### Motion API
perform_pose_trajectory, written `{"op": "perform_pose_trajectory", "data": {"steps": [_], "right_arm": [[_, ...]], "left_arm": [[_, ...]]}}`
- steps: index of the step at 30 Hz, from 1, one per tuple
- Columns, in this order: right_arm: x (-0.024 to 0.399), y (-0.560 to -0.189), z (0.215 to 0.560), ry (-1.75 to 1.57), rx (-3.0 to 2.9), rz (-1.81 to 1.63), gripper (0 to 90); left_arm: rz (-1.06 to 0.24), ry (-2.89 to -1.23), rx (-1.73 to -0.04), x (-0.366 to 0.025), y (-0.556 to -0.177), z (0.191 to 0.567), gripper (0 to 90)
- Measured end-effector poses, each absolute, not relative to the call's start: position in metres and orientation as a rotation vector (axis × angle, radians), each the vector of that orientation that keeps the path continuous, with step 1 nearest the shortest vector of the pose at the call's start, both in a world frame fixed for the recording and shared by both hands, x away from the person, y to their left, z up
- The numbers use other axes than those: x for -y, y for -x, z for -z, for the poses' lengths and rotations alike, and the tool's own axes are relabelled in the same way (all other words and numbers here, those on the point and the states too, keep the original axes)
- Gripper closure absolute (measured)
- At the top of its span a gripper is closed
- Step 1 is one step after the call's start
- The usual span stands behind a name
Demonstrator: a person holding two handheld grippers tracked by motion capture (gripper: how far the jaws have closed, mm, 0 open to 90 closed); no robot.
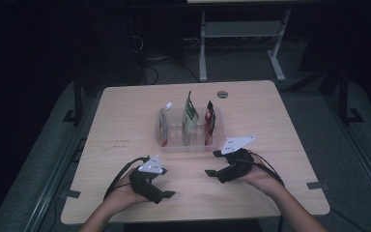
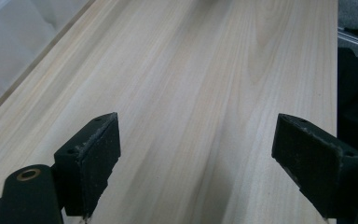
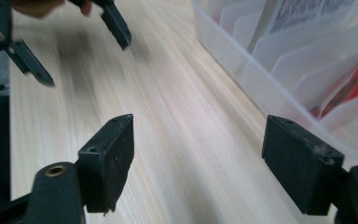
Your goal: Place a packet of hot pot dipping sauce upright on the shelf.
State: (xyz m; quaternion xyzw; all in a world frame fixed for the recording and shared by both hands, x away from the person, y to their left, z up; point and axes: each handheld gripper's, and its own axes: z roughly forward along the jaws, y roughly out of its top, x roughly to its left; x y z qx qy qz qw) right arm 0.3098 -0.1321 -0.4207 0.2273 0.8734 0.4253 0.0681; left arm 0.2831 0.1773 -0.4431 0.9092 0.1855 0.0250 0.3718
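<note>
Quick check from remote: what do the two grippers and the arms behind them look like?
Both the left gripper and the right gripper are black, each with two blocky jaws whose flat pads look scuffed. A pale three-cornered plate tops each, a black cable trails behind, and no sleeves cover the forearms.

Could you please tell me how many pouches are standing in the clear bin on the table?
3, upright in a row in the clear bin: a white-capped pouch at the left, a green pouch in the middle, a red pouch at the right. Nothing seems hidden behind them.
</note>
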Motion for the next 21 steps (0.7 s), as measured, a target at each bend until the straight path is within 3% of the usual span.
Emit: {"op": "perform_pose_trajectory", "data": {"steps": [8,21], "right_arm": [[0.127,-0.308,0.440,-0.641,-2.694,-1.206,16.7],[0.125,-0.307,0.446,-0.551,-2.703,-1.148,14.1]], "left_arm": [[-0.066,-2.340,-0.483,-0.178,-0.283,0.444,15.2],[-0.086,-2.340,-0.482,-0.178,-0.284,0.445,15.4]]}}
